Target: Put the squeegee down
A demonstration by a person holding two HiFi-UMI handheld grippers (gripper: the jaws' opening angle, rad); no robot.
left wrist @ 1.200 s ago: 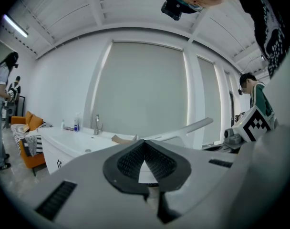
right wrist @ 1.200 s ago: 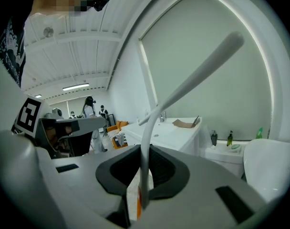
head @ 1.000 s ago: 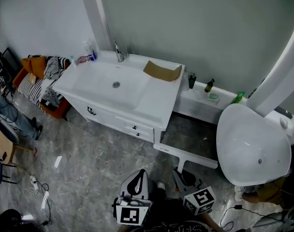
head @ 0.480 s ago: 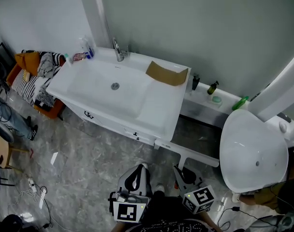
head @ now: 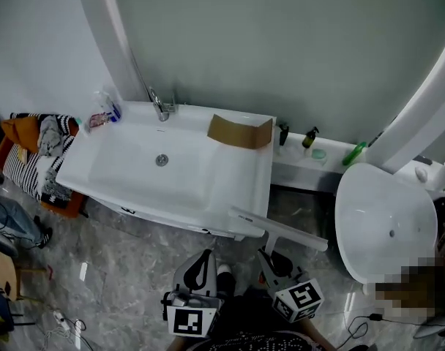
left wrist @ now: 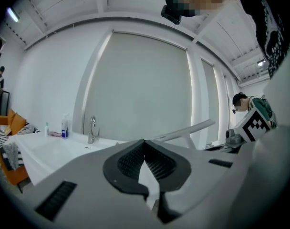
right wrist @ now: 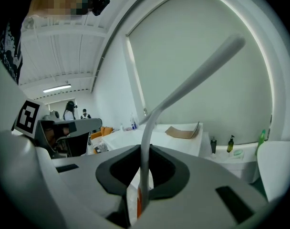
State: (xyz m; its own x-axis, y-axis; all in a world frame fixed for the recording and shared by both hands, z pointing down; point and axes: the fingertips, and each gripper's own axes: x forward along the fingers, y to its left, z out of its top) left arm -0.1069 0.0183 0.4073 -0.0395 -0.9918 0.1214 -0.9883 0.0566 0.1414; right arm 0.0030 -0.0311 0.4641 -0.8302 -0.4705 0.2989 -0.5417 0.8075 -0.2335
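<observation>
The squeegee (head: 281, 230) is white and T-shaped, its long blade hanging over the front right corner of the white vanity top (head: 233, 185). Its handle runs down into my right gripper (head: 268, 259), which is shut on it. In the right gripper view the squeegee (right wrist: 192, 78) rises from between the jaws of the right gripper (right wrist: 144, 175) and slants up to the right. My left gripper (head: 203, 263) hangs lower left of the blade, shut with nothing in it. In the left gripper view the left gripper (left wrist: 145, 149) has its pads touching, with the squeegee (left wrist: 183, 130) beyond them.
A sink (head: 161, 160) with a faucet (head: 159, 108) sits in the vanity, a brown cardboard piece (head: 239, 131) at its back right. Small bottles (head: 282, 134) stand on a low ledge (head: 299, 168). A white round tub (head: 383, 225) is at right, clothes (head: 32, 141) at left.
The head view has moved closer to the vanity. The squeegee blade, held in the right gripper throughout, now overlaps the vanity's front right corner. Both grippers keep their places.
</observation>
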